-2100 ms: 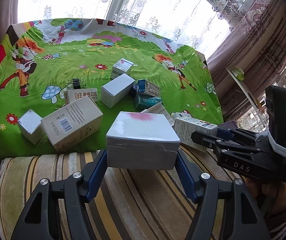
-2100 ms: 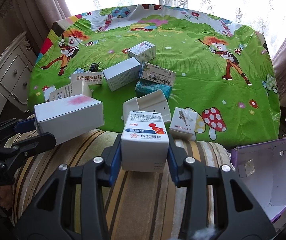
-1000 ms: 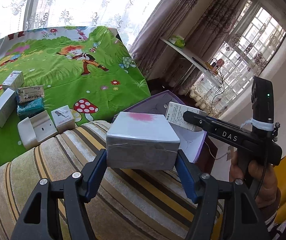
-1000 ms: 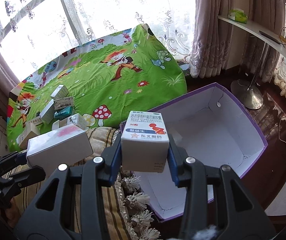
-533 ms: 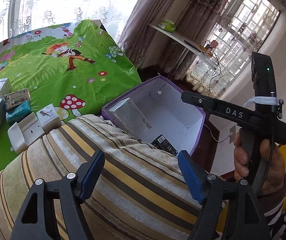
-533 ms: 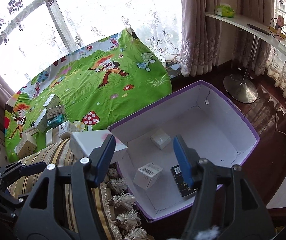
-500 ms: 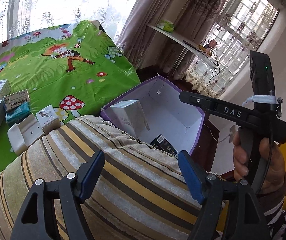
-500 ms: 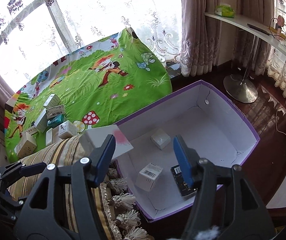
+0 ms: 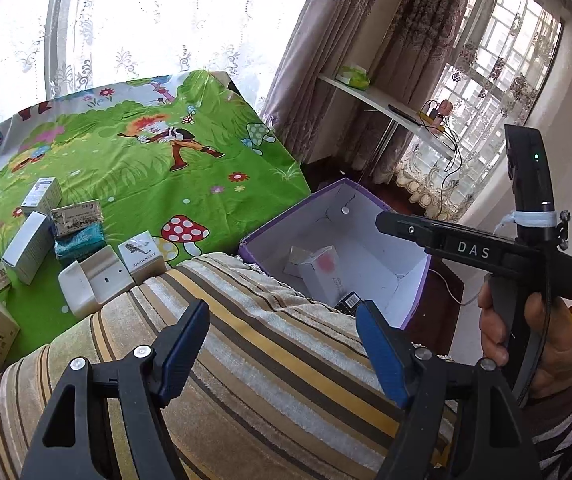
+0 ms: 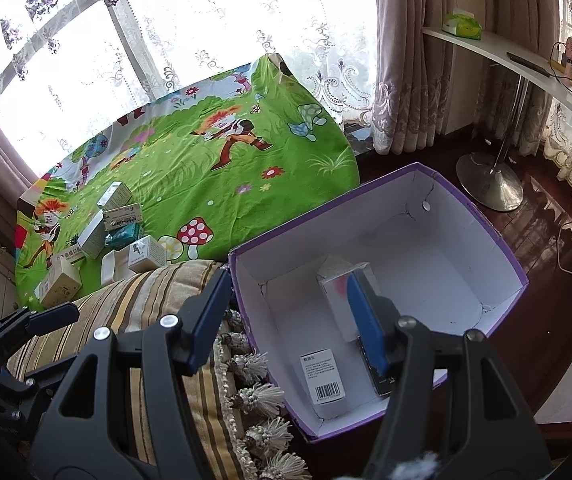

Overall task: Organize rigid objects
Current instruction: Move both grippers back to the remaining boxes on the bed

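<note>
A purple box with a white inside (image 10: 497, 240) stands on the floor beside the striped cushion; it also shows in the left wrist view (image 9: 415, 280). In it lie the white box with a pink smear (image 10: 335, 292) (image 9: 319, 270), a white carton with a barcode (image 10: 323, 372) and a dark flat item (image 10: 375, 376). My left gripper (image 9: 282, 344) is open and empty above the cushion. My right gripper (image 10: 287, 320) is open and empty above the purple box's near left corner. Several small boxes (image 9: 142, 256) remain on the green cartoon cloth.
The striped cushion (image 9: 266, 380) with tassels (image 10: 254, 396) lies between the cloth-covered table (image 10: 206, 168) and the purple box. A white shelf on a metal stand (image 10: 493, 184) and curtains are behind the box. Dark wooden floor surrounds it.
Both grippers swung from the table to the purple box and opened. The pink-smeared white box and the medicine carton dropped into the box and now lie still.
</note>
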`<state>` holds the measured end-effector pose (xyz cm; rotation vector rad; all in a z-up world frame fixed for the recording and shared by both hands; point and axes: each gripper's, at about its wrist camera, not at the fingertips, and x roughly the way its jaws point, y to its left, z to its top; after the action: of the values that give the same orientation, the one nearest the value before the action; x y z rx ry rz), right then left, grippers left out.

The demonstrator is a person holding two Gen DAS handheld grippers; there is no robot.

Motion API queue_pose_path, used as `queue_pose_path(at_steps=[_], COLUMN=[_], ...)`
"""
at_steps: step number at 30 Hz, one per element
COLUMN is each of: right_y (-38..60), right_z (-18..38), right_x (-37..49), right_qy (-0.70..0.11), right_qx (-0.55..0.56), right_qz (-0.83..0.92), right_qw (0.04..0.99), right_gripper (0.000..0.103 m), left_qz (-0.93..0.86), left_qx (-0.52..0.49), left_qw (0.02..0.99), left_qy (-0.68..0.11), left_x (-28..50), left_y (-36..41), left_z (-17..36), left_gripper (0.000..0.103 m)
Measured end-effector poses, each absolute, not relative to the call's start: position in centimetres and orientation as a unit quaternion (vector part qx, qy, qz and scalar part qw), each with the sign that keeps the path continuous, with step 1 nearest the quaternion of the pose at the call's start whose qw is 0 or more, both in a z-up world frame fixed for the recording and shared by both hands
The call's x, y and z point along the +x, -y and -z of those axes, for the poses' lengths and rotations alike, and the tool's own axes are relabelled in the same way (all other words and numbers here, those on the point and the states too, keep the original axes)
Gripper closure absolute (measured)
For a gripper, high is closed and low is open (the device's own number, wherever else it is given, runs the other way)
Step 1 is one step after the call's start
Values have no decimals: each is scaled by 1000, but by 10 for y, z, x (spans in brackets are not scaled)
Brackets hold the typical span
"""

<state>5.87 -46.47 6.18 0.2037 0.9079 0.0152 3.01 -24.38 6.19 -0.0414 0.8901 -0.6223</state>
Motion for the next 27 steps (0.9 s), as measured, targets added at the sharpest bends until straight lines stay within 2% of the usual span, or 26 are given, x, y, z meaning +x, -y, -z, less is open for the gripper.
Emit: queue_pose_path(at_steps=[14,27], right_y=[426,379], right_z=[-69,-64], right_x=[63,76], right_qy=[-442,-460], right_qx=[68,31], right_qz=[-45,-86], right_qw=[893,883], right_gripper=[33,32], left_qz=[211,114], left_qx=[-97,-128], left_qw=[895,899], left_qy=[-381,-403], left_x=[33,25], left_y=[146,37], left_z=[-79,-55], left_gripper=[27,27])
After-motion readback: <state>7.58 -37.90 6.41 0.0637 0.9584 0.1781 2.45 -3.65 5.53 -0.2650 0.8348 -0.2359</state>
